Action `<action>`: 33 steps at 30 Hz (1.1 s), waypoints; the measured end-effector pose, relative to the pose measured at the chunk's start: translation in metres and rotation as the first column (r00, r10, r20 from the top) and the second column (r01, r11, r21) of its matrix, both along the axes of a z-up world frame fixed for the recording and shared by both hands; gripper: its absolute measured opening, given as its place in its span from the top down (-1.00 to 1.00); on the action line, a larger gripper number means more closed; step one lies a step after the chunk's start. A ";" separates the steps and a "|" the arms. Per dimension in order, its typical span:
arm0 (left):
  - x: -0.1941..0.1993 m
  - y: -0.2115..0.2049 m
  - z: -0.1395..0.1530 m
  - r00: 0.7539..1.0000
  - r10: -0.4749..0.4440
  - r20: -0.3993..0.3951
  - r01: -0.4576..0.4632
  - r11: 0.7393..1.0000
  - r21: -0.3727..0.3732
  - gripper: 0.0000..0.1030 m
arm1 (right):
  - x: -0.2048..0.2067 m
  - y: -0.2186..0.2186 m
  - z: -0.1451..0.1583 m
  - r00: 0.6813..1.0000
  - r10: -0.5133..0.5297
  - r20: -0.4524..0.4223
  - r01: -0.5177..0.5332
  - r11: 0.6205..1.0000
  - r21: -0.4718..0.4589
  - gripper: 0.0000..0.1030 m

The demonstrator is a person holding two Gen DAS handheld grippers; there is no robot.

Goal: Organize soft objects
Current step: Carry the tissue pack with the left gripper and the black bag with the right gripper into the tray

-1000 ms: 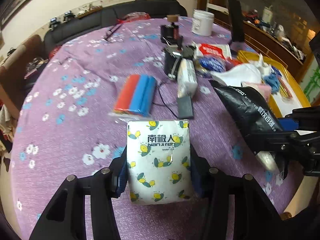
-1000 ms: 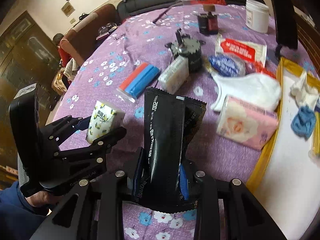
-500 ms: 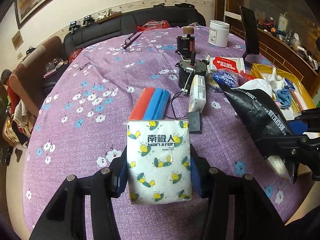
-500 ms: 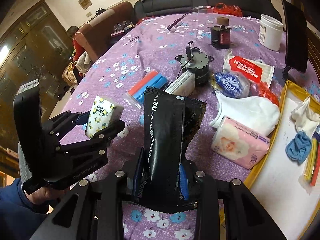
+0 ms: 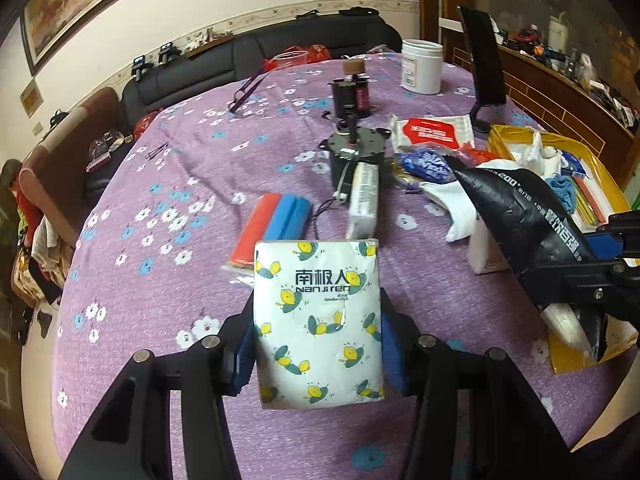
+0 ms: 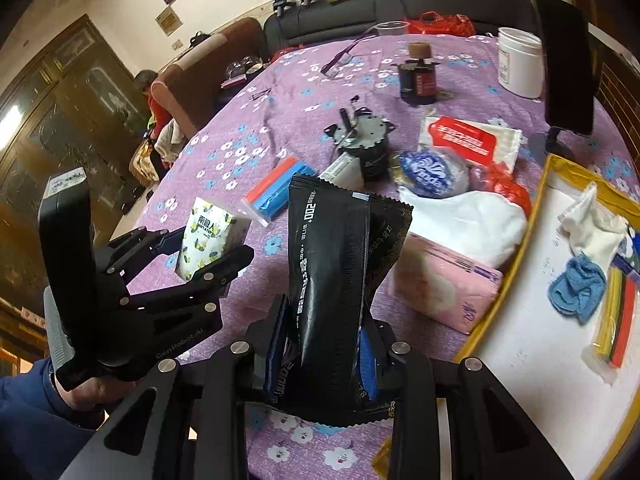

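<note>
My left claw [image 5: 318,340] pinches the lemon-print tissue pack [image 5: 318,320] by its sides, above the purple desk [image 5: 168,280]. My right claw [image 6: 326,354] is clamped on the black pouch [image 6: 332,280], upright, beside the pink tissue pack [image 6: 444,284].

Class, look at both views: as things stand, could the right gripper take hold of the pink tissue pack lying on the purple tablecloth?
Probably not yet. The right gripper is already shut on the black pouch, so its jaws are occupied. The pink tissue pack itself lies uncovered beside the yellow-rimmed tray.
</note>
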State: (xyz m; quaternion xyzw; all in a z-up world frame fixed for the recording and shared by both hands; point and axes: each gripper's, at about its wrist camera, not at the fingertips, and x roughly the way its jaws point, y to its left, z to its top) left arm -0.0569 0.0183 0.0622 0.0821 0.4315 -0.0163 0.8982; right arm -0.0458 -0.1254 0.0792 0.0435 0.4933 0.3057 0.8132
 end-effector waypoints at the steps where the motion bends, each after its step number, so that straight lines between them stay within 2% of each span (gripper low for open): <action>1: 0.001 -0.003 0.000 1.000 -0.008 -0.001 0.008 1.000 -0.003 0.01 | -0.001 -0.004 0.001 1.000 -0.011 0.001 0.011 1.000 0.005 0.34; 12: 0.007 -0.036 0.007 0.996 -0.087 0.004 0.088 0.996 -0.019 0.01 | -0.005 -0.051 -0.002 0.991 -0.130 -0.023 0.130 0.991 0.036 0.34; 17: 0.011 -0.065 0.014 0.987 -0.163 0.011 0.164 0.986 -0.020 0.01 | -0.009 -0.083 -0.005 0.978 -0.204 -0.036 0.206 0.977 0.050 0.34; 21: 0.015 -0.091 0.018 0.974 -0.228 0.008 0.228 0.972 -0.051 0.01 | -0.015 -0.115 -0.008 0.959 -0.280 -0.051 0.283 0.957 0.060 0.34; 28: 0.015 -0.148 0.017 0.929 -0.371 -0.005 0.370 0.926 -0.071 0.01 | -0.023 -0.165 -0.019 0.915 -0.394 -0.085 0.398 0.916 0.040 0.34; 33: 0.012 -0.190 0.008 0.878 -0.477 -0.033 0.473 0.877 -0.082 0.01 | -0.030 -0.193 -0.029 0.882 -0.456 -0.120 0.462 0.887 0.017 0.34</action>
